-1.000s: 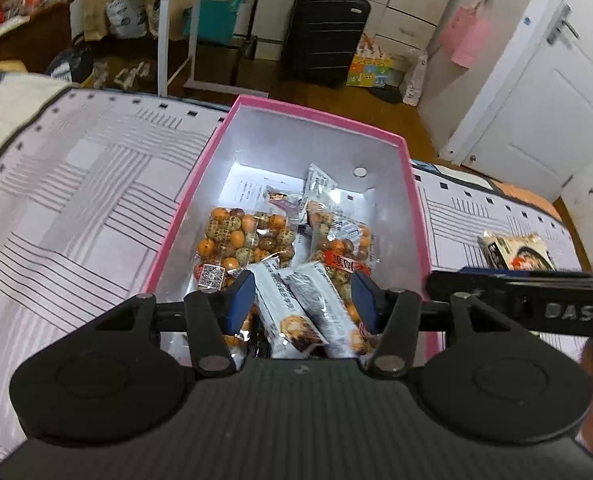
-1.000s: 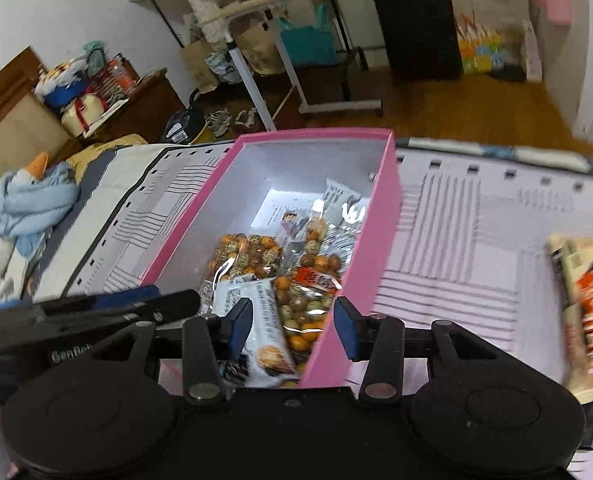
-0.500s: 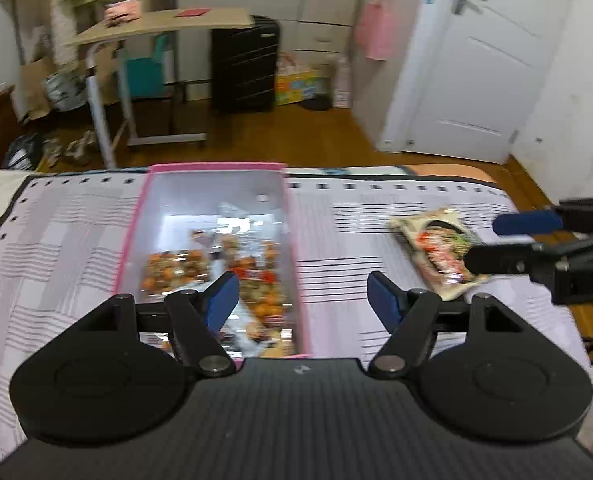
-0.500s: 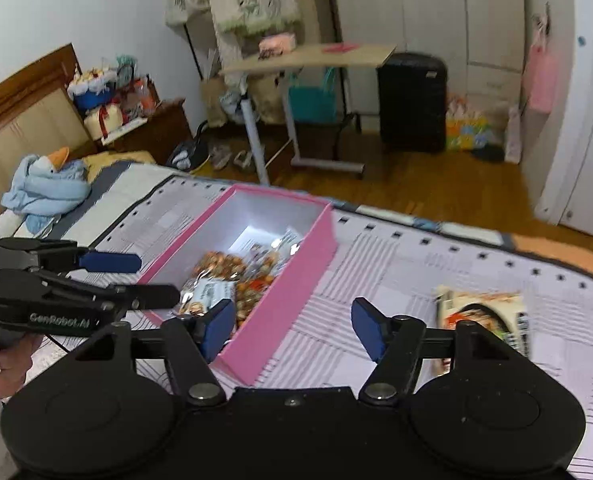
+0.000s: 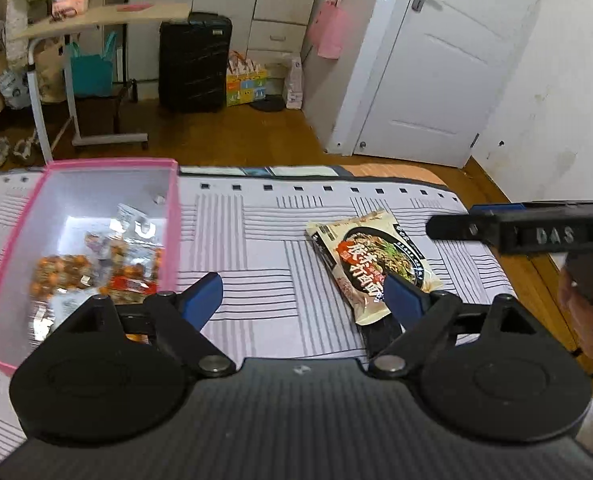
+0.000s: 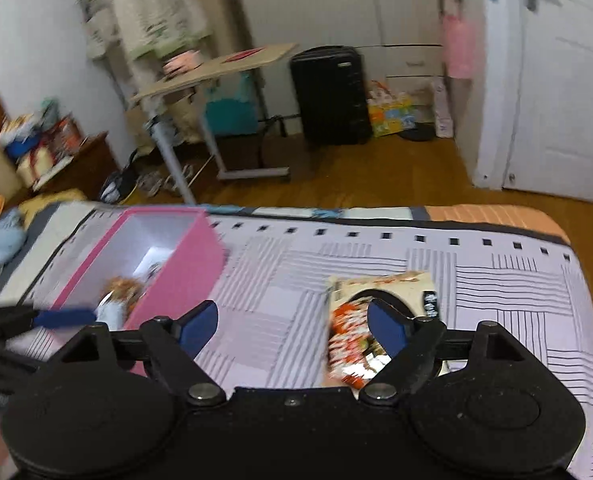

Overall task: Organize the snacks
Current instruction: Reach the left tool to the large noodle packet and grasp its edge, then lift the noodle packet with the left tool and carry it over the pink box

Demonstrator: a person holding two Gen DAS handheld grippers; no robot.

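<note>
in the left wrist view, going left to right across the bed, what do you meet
pink box holding snack packets → bare striped bedspread → noodle packet → right tongs, reaching in from the right edge, jaws opening with nothing between them

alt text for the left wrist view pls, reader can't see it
The left gripper, its jaws opening with nothing between them, hovers over a striped bedspread between a pink box of snack packets on the left and a noodle packet lying flat on the right. The right gripper reaches in from the right edge, above the noodle packet's far side.
</note>
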